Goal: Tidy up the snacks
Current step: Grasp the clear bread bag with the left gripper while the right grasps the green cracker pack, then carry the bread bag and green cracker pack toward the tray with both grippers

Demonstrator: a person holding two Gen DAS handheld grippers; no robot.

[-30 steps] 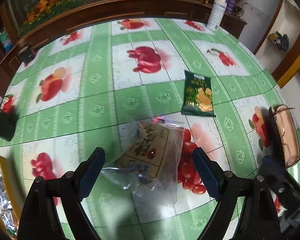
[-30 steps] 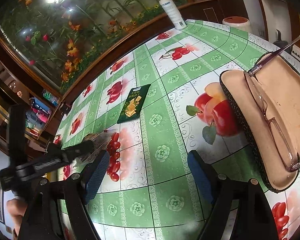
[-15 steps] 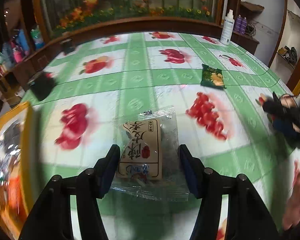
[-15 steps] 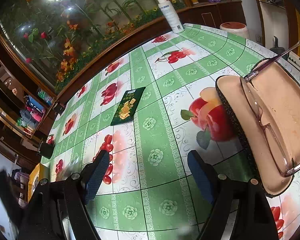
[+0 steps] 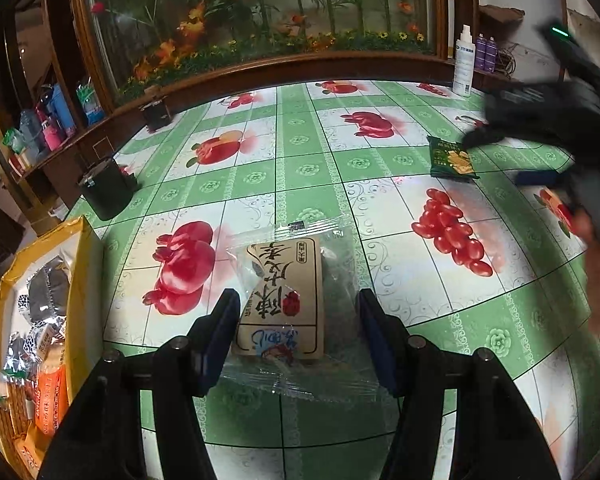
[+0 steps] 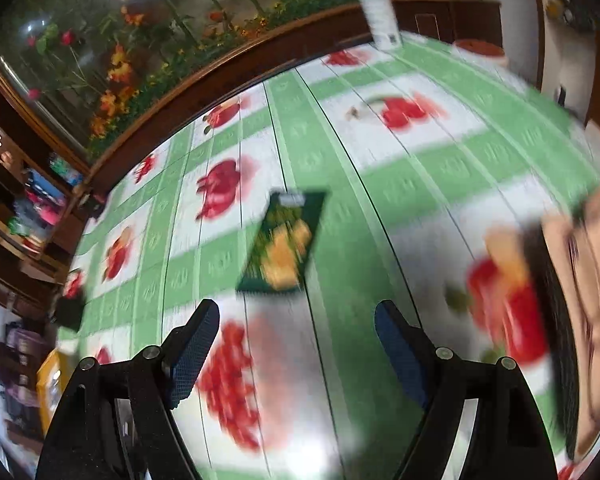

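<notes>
Basically the left hand-held gripper (image 5: pixel 298 330) was clenched on the clear snack packet (image 5: pixel 292 300), probably for the yellow box (image 5: pixel 78 280) at near left; the right hand-held gripper (image 6: pixel 296 346) was spread wide and empty, lined up on the green cracker packet (image 6: pixel 284 242).

Left gripper (image 5: pixel 296 332) black arms, blue pads, silver screws, right gripper (image 6: pixel 296 344) alike

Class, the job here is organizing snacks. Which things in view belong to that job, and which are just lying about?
Part of the job: clear snack packet held in the left gripper; green snack packet ahead of the open right gripper; yellow box of snacks.

Just lying about: spray bottle; glasses on their case; black cup.
</notes>
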